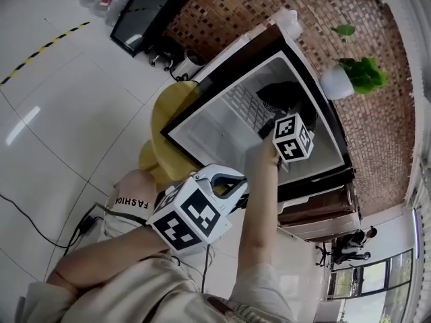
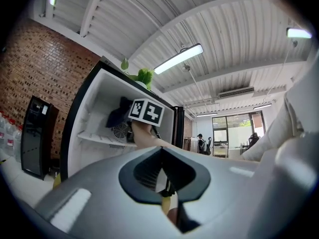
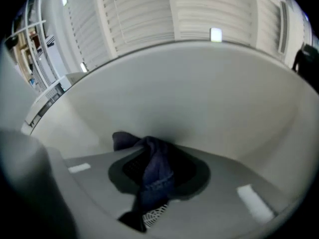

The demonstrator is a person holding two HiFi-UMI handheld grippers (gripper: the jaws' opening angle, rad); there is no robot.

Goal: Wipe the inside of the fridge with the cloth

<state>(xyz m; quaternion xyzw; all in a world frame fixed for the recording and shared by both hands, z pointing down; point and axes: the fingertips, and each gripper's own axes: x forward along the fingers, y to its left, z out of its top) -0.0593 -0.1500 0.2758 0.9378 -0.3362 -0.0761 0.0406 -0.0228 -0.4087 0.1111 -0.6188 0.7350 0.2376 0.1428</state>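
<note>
Reaching into the fridge [image 1: 209, 123], I had the right hand-held gripper [image 3: 162, 176] pinching the cloth [image 3: 149, 156] inside it; soft and limp, it looked best taken by a bunched fold. The left hand-held gripper [image 2: 167, 185] was pressed together, empty, outside

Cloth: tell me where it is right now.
The dark blue cloth is clamped in the right gripper, inside the open fridge, close against its white inner wall. In the head view that is right of centre, beside the fan grille.
</note>
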